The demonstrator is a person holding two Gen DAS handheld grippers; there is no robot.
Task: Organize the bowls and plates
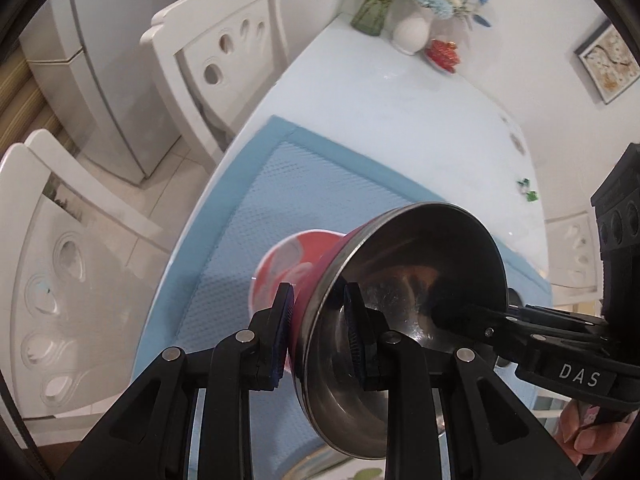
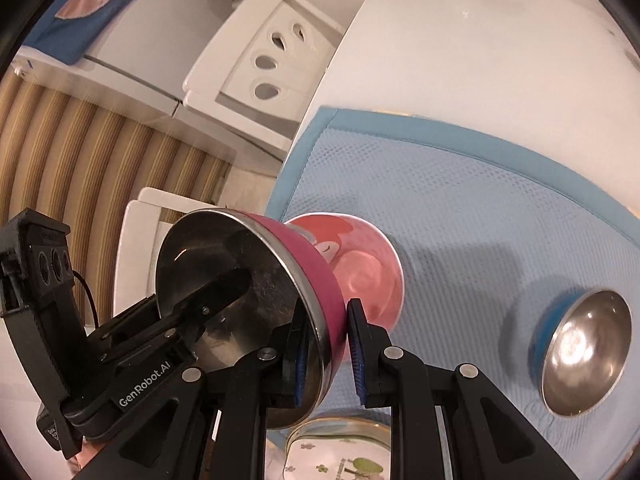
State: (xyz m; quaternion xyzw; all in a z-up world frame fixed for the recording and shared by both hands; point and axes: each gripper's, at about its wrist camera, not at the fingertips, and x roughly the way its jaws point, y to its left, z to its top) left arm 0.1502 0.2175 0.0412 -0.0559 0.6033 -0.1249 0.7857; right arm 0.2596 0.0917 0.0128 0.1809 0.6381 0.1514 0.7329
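Blue mat [image 2: 460, 216] edge clear, both fingers [image 1: 282, 344] clamping pink steel bowl [image 2: 316, 280] rim

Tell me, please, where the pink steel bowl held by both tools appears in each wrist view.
Left wrist view: pink steel bowl fills the lower centre, its opening turned right, rim pinched by the left tool.
Right wrist view: the bowl sits lower left of centre, opening turned left, rim pinched by the right tool.
Shared landmark: the blue mat beneath.

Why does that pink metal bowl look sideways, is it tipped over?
Tipped, yes. The pink bowl is held on edge above the blue mat, its steel inside facing sideways, its rim pinched by both grippers' fingers. It looks empty.
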